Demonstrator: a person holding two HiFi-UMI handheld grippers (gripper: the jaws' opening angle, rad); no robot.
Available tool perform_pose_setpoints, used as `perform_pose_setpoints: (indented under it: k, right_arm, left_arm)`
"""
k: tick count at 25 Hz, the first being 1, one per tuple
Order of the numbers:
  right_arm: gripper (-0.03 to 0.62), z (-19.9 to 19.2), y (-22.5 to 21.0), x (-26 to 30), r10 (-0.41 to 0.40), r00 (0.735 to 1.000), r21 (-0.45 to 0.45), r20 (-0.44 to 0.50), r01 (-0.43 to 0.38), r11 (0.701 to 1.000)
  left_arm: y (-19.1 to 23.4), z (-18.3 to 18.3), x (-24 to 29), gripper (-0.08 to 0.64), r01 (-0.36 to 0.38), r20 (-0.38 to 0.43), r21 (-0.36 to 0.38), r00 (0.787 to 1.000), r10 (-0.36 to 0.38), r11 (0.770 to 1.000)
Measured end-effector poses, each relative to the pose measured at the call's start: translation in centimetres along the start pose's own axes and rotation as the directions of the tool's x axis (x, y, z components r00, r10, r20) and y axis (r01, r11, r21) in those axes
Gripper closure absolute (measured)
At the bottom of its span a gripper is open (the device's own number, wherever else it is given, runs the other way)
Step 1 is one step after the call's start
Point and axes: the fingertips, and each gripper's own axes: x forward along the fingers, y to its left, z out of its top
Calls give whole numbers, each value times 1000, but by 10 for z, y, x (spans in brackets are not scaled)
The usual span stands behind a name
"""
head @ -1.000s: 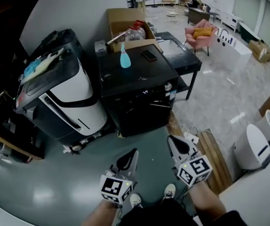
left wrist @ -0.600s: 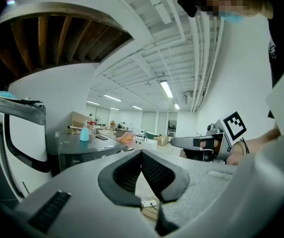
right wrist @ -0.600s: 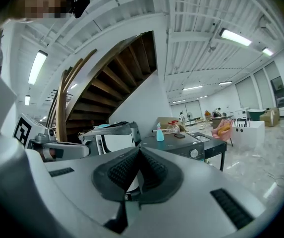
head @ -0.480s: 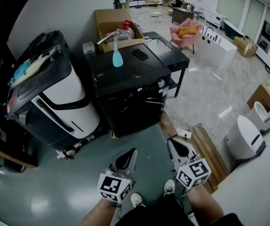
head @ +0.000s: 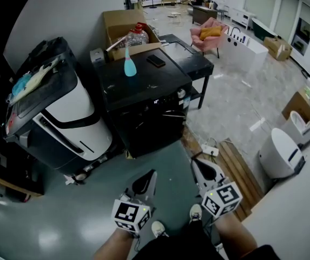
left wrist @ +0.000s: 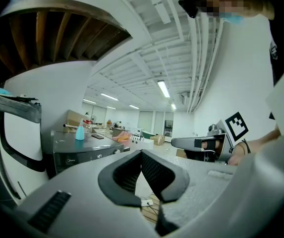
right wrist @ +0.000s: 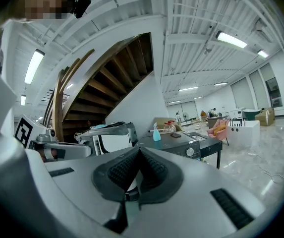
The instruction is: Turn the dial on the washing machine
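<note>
The black washing machine (head: 144, 104) stands ahead of me on the floor, with its small round dial (head: 180, 93) at the right end of the front panel. Both grippers hang low in front of my legs, well short of the machine. My left gripper (head: 150, 175) is shut with nothing between its jaws, and so is my right gripper (head: 197, 162). In the left gripper view the pads (left wrist: 142, 157) meet, and the dial (left wrist: 116, 151) shows far off. The right gripper view also shows the dial (right wrist: 190, 151) at a distance.
A blue spray bottle (head: 129, 66) and a phone (head: 156, 60) lie on the washer's top. A large white and black machine (head: 63, 112) stands to its left, a cardboard box (head: 123, 26) behind, a black table (head: 190, 56) to the right. A wooden pallet (head: 238, 172) lies beside my right foot.
The head view has shifted, so the washing machine sits a little higher and further left. Both grippers stay shut in the same low place.
</note>
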Motion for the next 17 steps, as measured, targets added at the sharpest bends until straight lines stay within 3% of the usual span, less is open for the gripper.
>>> perform_pose_setpoints:
  k: [17]
  right_arm:
    - [595,2,-7,-15,11,1000,9,0,-11,1000]
  left_arm:
    - [-17,5,0,555,-9,15,17,1000,8,1000]
